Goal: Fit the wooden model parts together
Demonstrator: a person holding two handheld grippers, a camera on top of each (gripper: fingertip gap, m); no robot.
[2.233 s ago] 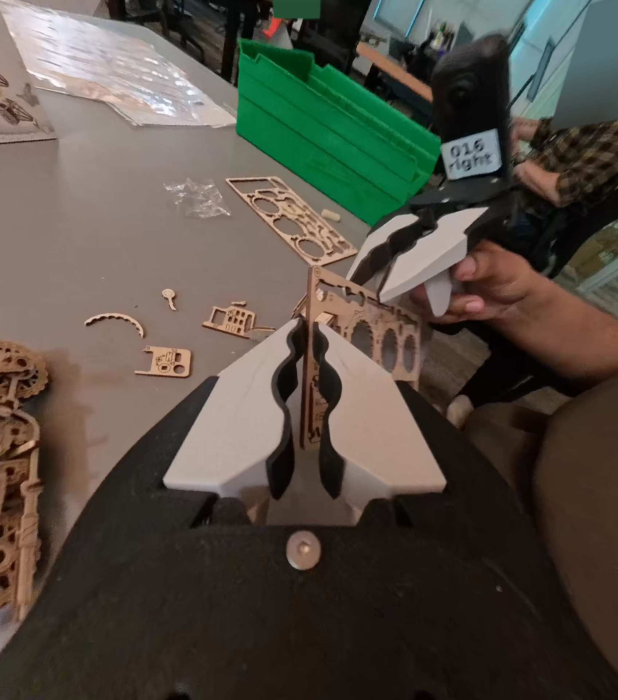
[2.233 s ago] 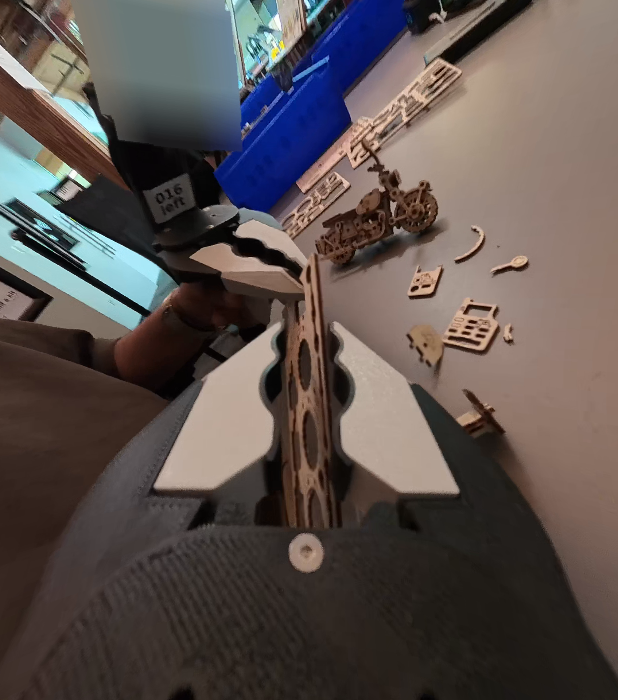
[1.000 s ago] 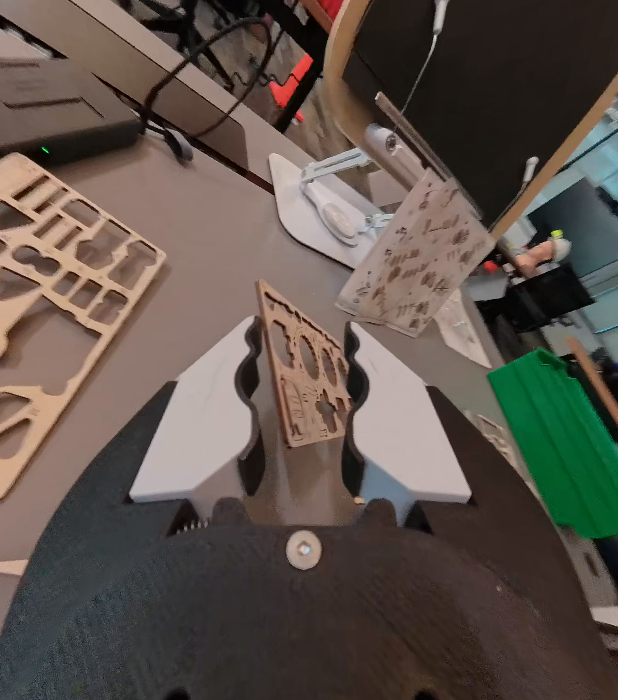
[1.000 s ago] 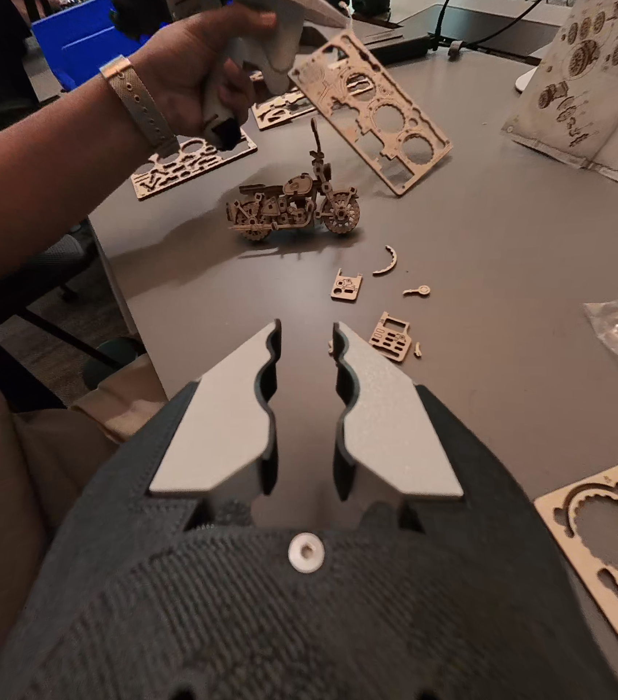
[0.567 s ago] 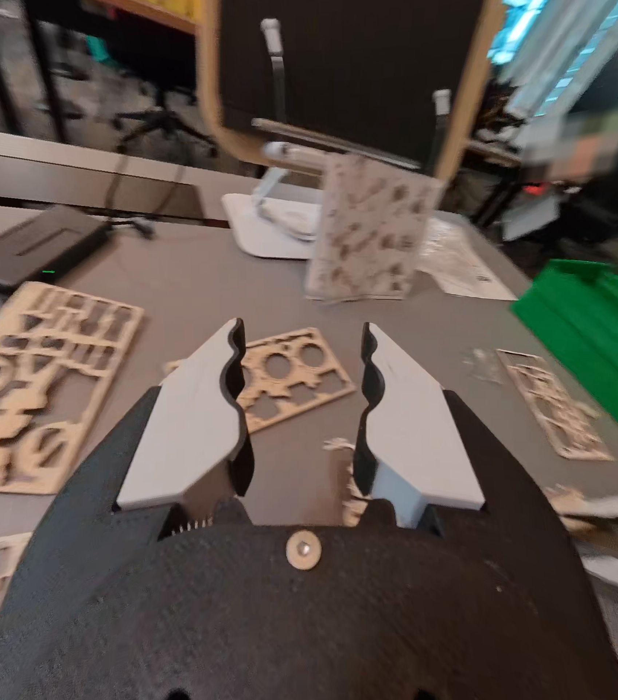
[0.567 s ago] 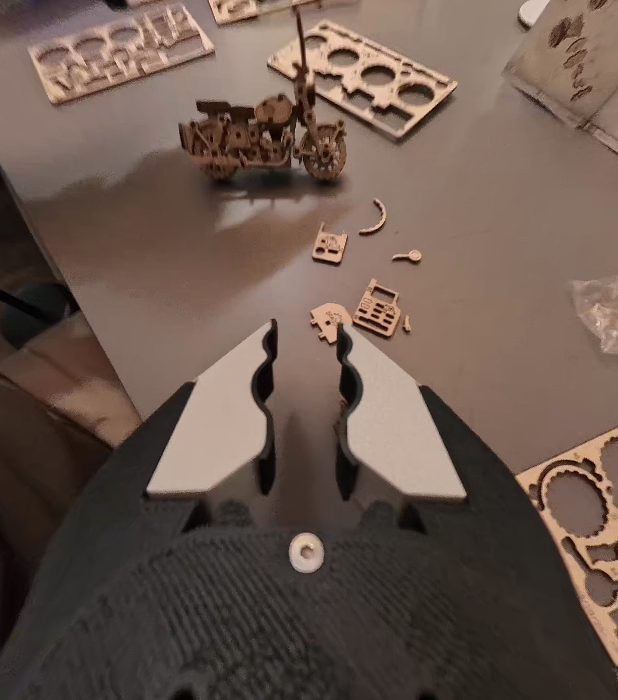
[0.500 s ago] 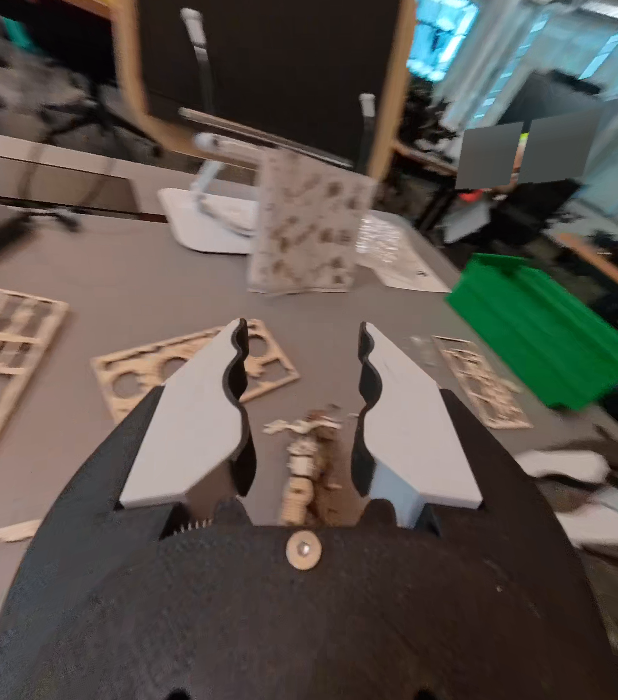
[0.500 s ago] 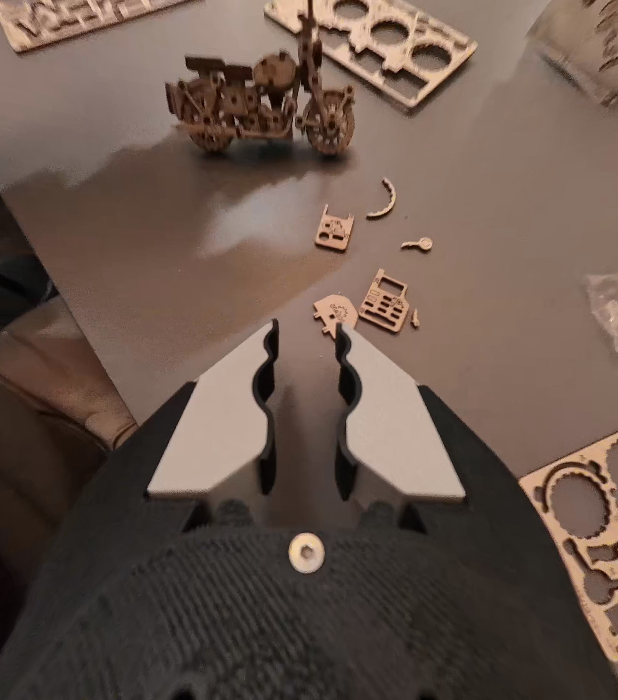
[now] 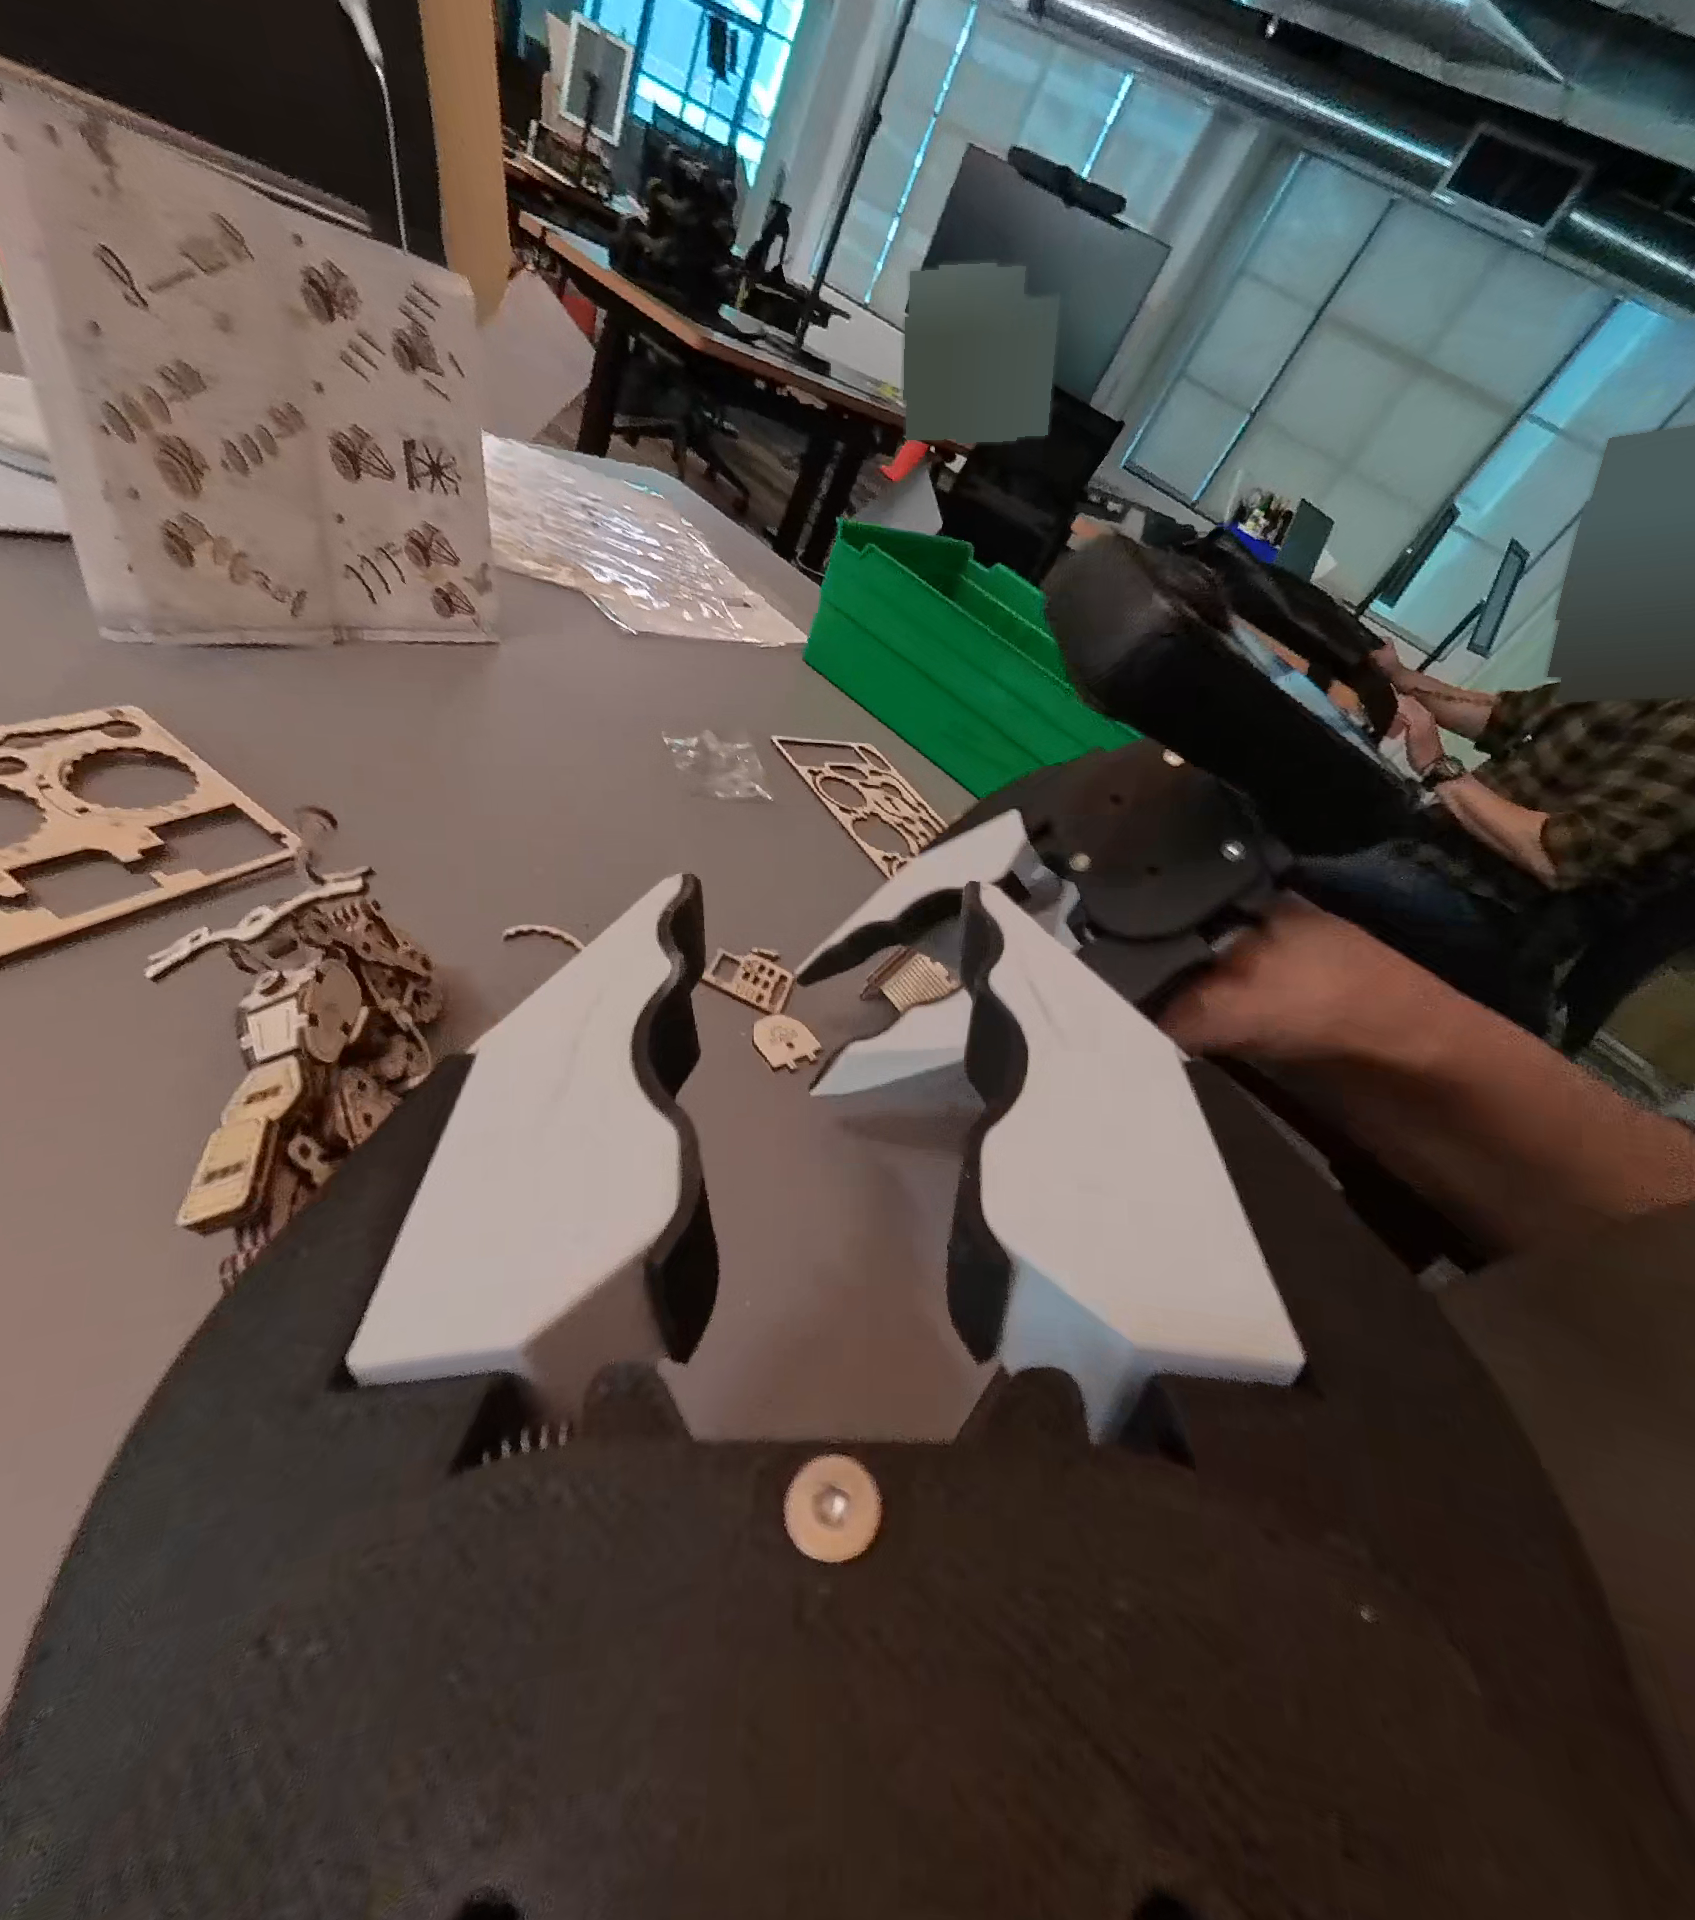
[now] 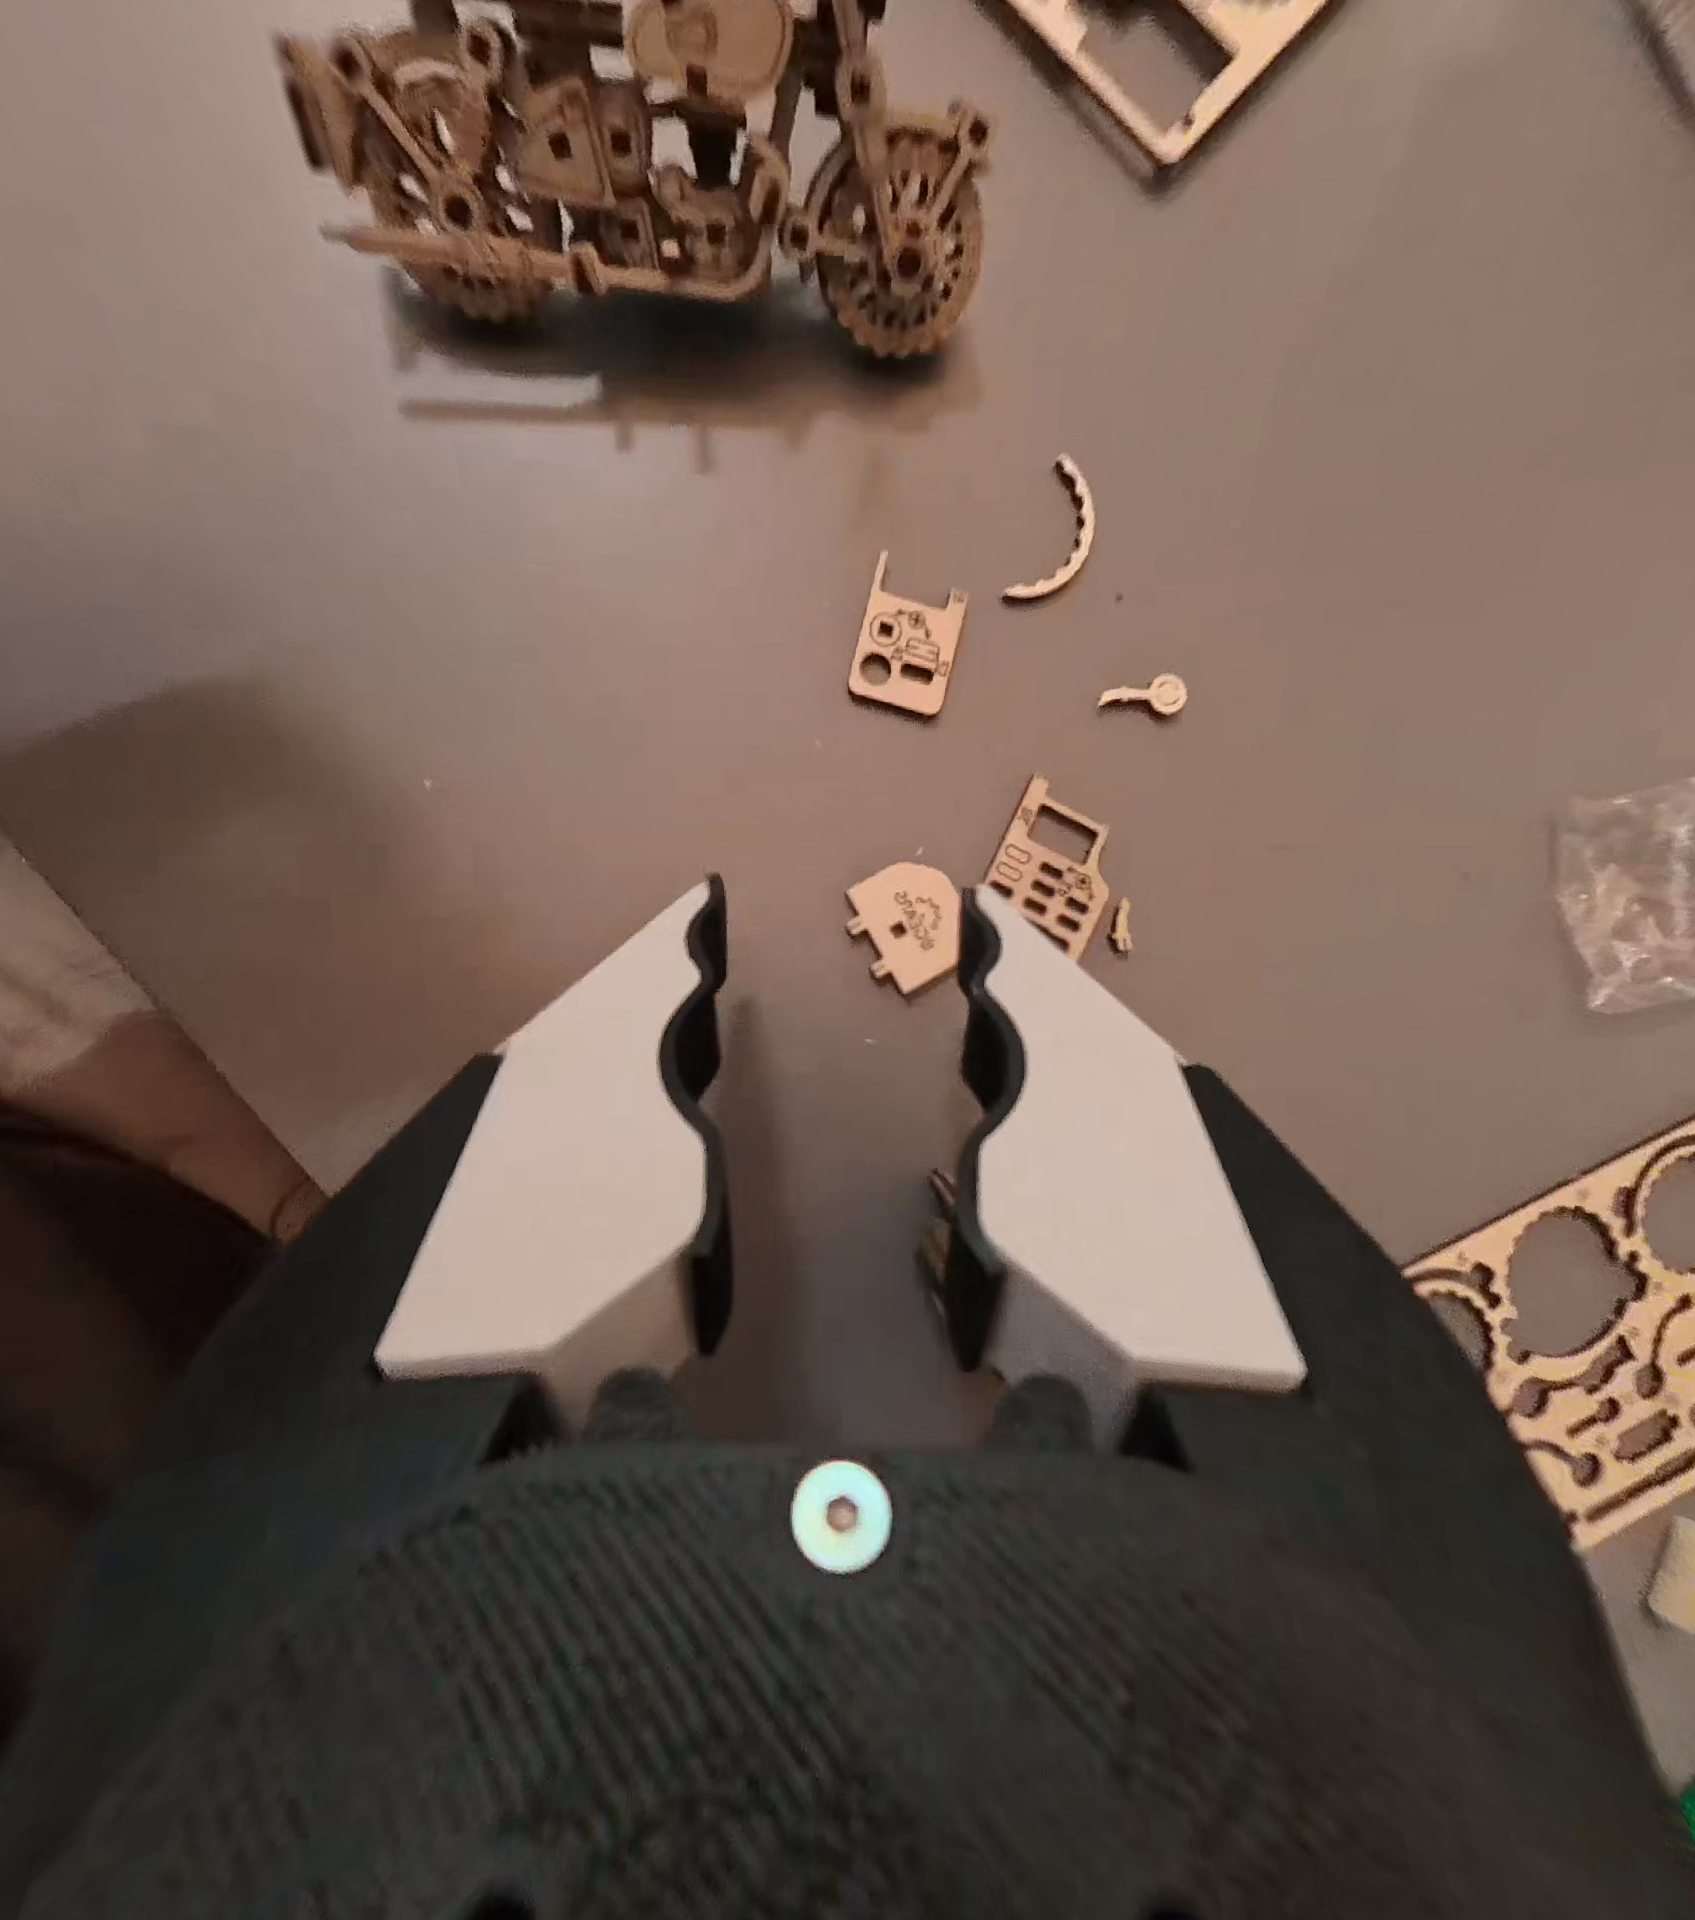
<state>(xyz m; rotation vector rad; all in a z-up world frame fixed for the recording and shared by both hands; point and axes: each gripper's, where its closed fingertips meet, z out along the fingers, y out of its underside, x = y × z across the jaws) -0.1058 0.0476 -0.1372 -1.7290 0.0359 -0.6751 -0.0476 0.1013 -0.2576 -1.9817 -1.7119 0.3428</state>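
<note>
Grey tabletop point(image 10: 1445, 436) fills the right wrist view, and in the left wrist view an open workspace with tall windows lies behind it. On that table stands the wooden motorcycle model point(image 10: 635, 177), upright on its wheels at the far side of the right wrist view; in the left wrist view it sits to the left of the near gripper. Loose laser-cut parts lie between the model and the right gripper point(image 10: 838, 920): a toothed curved strip point(image 10: 1056, 535), a small notched plate point(image 10: 907, 652), a key-shaped piece point(image 10: 1146, 694), a grid-cut plate point(image 10: 1049, 868) and a rounded tab piece point(image 10: 905, 925). The rounded tab piece lies just ahead of the right gripper's tips, close to its right finger. That gripper's fingers are spread apart with nothing held between them. The left gripper point(image 9: 827, 904) is likewise parted and empty, raised above the table. Off to the sides lie punched-out wooden sheets, one with round holes point(image 9: 43, 831) and another with gear-shaped holes point(image 10: 1632, 1278). A crumpled clear plastic bag point(image 10: 1669, 888) rests right of the parts. Farther back an instruction sheet point(image 9: 251, 416) stands propped up, and a green bin point(image 9: 936, 655) sits past the table edge.
</note>
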